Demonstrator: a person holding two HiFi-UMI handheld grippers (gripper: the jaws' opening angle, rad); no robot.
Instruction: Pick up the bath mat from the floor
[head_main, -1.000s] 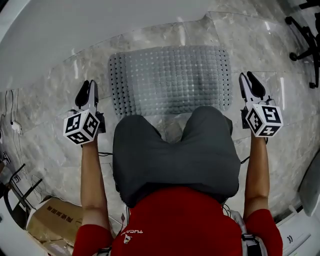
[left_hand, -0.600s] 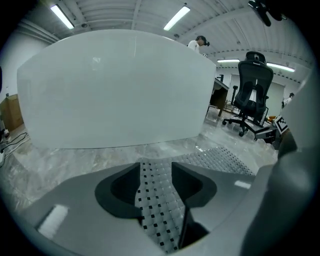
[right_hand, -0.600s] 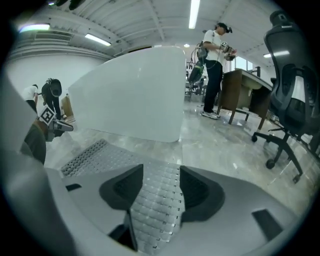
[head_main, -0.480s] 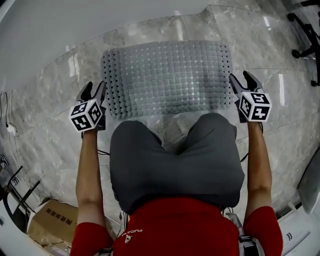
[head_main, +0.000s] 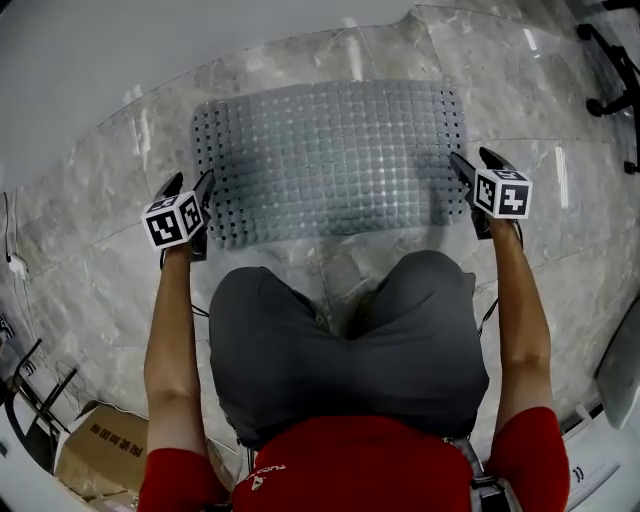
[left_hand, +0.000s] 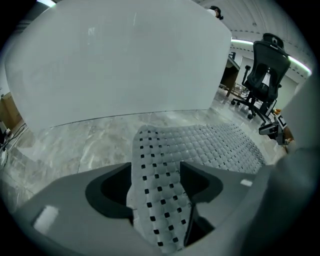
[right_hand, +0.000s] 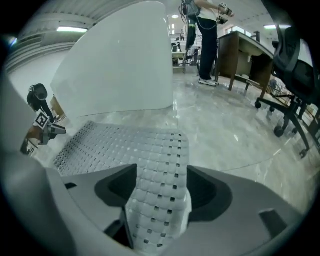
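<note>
The bath mat (head_main: 330, 160), translucent grey with rows of small holes, lies flat on the marble floor in front of my knees. My left gripper (head_main: 190, 185) is at its near left corner and my right gripper (head_main: 472, 160) at its near right corner. In the left gripper view the mat's edge (left_hand: 200, 145) runs between the jaws of the left gripper (left_hand: 156, 175), which are opening. In the right gripper view the mat (right_hand: 125, 145) likewise lies between the opening jaws of the right gripper (right_hand: 162, 187). Gaps show beside the mat in both.
A white bathtub wall (head_main: 150, 50) stands just beyond the mat. An office chair (head_main: 610, 90) is at the far right, a cardboard box (head_main: 95, 450) at the lower left. A person (right_hand: 205, 30) stands by a desk (right_hand: 245, 55) in the distance.
Both grippers have moved forward from beside my knees to the mat's near corners. Their jaws have widened, and the mat's edge now sits between them.
</note>
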